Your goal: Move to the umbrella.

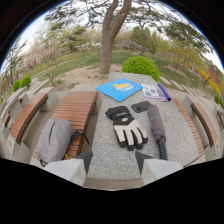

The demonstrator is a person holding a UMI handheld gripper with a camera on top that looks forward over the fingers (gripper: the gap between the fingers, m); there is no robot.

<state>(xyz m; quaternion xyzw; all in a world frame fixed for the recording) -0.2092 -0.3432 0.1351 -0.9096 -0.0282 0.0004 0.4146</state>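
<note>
We look along our gripper (112, 167) at a grey stone table (107, 155) in a park. Its two pale fingers (75, 169) stand wide apart at the near edge of the table, with a broad empty gap between them, so the claw is open and it holds nothing.

The umbrella (156, 125) is folded, dark grey, and lies flat on the table. It is beyond the fingers, slightly to the right side, with its black handle pointing toward us and ending just ahead of the right finger. The fingers do not touch it.

Just beside the umbrella, on its left, lies a pair of gloves (126, 127), black and white, one partly over the other. A small dark case (140, 106) lies near the far tip of the umbrella. Farther on the table we see a blue folder (119, 88) and next to it, on the right, an open booklet (156, 92).

On the left of the table is a wooden bench (75, 112) with orange-brown slats, and a grey backpack (54, 141) rests on its near end. Another wooden bench (200, 122) stands on the right side of the table, and one more farther to the left.

Behind the table there is a round green bush (141, 66) and a large tree trunk (111, 35), with grass and more trees under a light sky
</note>
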